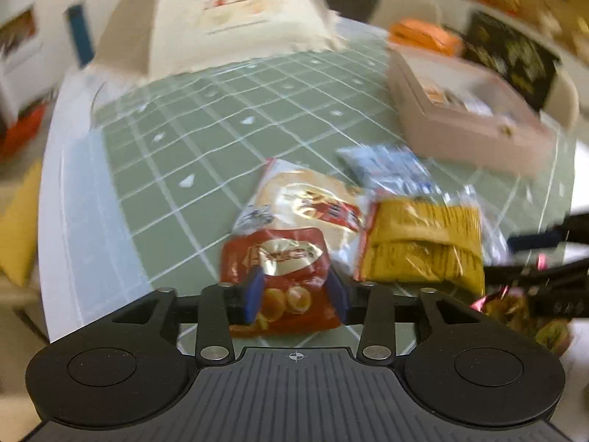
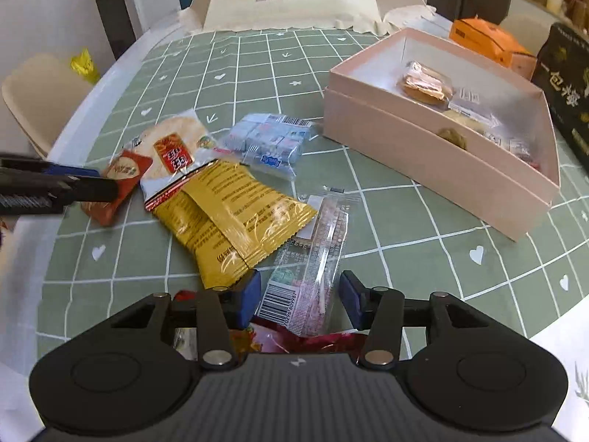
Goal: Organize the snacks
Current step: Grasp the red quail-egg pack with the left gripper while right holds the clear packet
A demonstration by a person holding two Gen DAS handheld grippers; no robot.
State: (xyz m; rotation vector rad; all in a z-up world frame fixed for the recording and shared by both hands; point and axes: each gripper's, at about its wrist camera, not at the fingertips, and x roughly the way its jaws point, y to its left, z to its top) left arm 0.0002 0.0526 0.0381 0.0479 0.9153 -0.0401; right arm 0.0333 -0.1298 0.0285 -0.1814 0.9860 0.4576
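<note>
My left hand-held gripper [image 1: 296,291] straddles the small red packet [image 1: 285,280], jaws open, packet's long axis running straight ahead; pink box [image 1: 467,125] far right on the table.

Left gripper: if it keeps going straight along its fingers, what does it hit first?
The small red snack packet. It already lies between the left gripper fingers, which are open around it. Beyond it sits the rice cracker pack. Whether the pads touch it is unclear through the blur.
</note>
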